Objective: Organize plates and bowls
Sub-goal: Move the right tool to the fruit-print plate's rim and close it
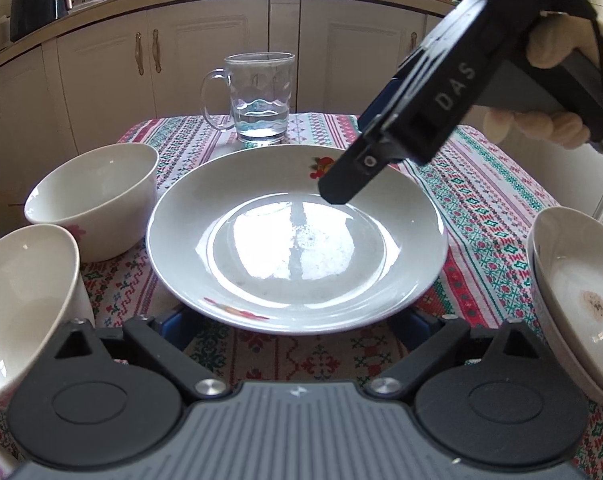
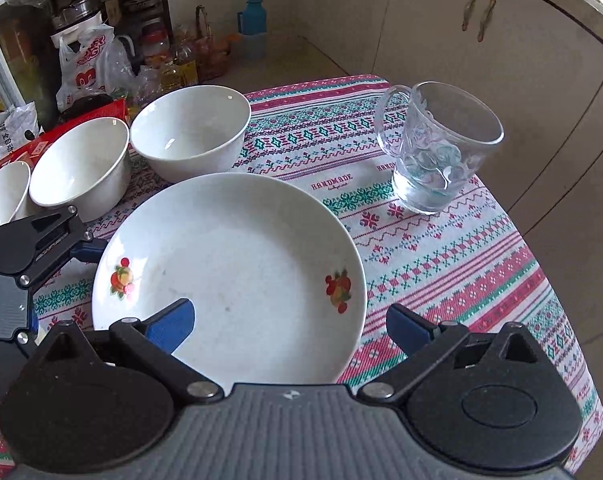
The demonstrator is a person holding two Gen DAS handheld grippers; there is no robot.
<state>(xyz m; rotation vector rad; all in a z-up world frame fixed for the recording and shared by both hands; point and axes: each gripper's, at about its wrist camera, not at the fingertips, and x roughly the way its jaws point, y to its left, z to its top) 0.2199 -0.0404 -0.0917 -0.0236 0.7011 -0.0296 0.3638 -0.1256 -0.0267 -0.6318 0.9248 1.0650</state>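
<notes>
Left wrist view: the white plate (image 1: 297,240) lies on the worktop's patterned cloth (image 1: 481,216). Left gripper (image 1: 297,330) stands open at the plate's near rim, which hides its fingertips. Right gripper (image 2: 289,322) hangs open over the plate. Two bowls (image 1: 97,200) sit left of the plate, a glass mug (image 1: 259,98) behind it.

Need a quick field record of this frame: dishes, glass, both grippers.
surface: table with patterned cloth
plate: white, fruit decals, centre of table
bowls: white, one, second, third at picture edge
stacked dishes: right edge of left view
glass mug: upright, a little water
left gripper: open, plate rim between fingers
right gripper: open, above plate
</notes>
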